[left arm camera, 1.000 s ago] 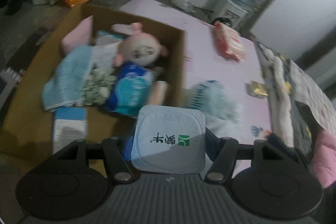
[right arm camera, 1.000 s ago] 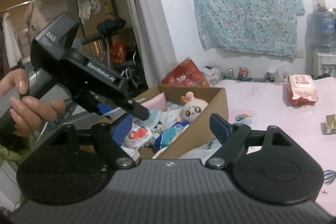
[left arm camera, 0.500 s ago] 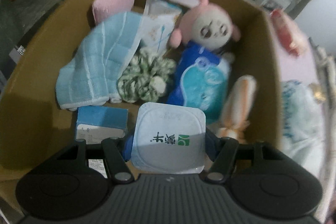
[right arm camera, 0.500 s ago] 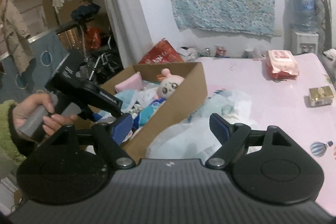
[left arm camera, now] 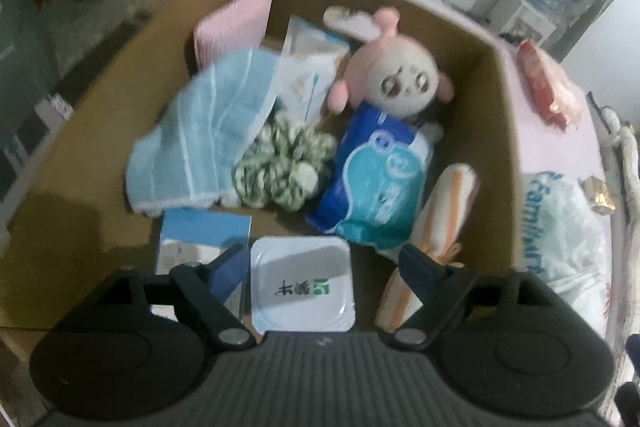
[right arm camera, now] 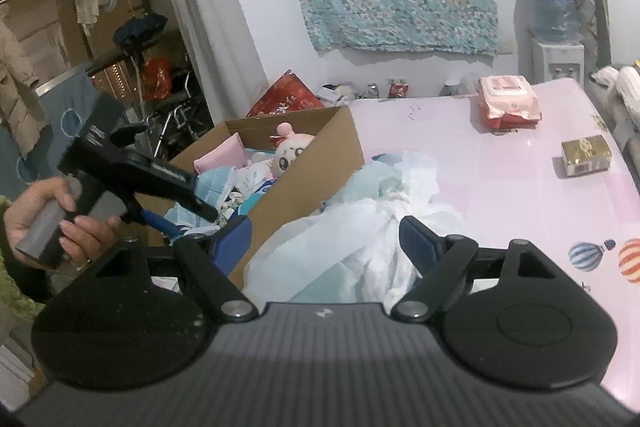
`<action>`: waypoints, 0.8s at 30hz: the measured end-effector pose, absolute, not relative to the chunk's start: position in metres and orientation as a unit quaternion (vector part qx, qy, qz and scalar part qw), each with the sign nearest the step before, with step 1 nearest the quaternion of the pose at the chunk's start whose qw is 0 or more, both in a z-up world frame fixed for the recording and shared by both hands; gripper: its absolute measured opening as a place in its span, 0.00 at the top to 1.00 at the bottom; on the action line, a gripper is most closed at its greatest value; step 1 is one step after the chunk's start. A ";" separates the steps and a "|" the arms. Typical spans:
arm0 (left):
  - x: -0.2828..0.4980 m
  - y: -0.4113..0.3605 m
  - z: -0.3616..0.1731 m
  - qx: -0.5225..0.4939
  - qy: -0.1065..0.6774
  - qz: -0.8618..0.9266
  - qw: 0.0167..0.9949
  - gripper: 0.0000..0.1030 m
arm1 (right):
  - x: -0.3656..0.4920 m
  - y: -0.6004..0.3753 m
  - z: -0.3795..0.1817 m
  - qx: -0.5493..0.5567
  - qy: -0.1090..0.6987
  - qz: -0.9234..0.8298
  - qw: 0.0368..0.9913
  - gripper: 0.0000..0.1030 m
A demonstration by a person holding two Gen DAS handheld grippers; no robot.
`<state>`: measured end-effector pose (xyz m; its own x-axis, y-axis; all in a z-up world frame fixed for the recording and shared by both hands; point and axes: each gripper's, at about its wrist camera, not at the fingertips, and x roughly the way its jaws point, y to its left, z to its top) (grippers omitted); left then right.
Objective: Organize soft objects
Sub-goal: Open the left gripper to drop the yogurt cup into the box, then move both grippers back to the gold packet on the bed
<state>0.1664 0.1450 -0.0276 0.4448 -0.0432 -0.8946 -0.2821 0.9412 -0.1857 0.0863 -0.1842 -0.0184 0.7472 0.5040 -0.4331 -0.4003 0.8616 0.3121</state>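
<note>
In the left wrist view my left gripper hangs low inside the cardboard box. Its jaws are opening, and a white yogurt cup sits loose between them, clear of both pads. Ahead in the box lie a pink plush doll, a blue towel, a green scrunchie, a blue tissue pack and an orange-striped cloth. My right gripper stands open over a white plastic bag beside the box, with the bag's top between its fingers, untouched.
A red wipes pack and a small gold box lie on the pink table. A hand holds the left gripper at the box's left. A water dispenser stands behind the table.
My left gripper sank deeper into the box, then its jaws spread and let go of the yogurt cup. The right gripper dipped toward the white bag.
</note>
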 end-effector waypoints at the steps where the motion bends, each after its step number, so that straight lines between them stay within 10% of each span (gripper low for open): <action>1: 0.166 0.141 -0.022 -0.152 0.511 0.070 0.843 0.18 | 0.086 -0.187 -0.020 0.103 0.261 0.240 0.929 0.21; 24: 0.161 -0.103 0.058 -0.149 0.410 -0.141 0.889 0.09 | 0.133 -0.389 0.022 0.126 0.207 0.134 0.961 0.21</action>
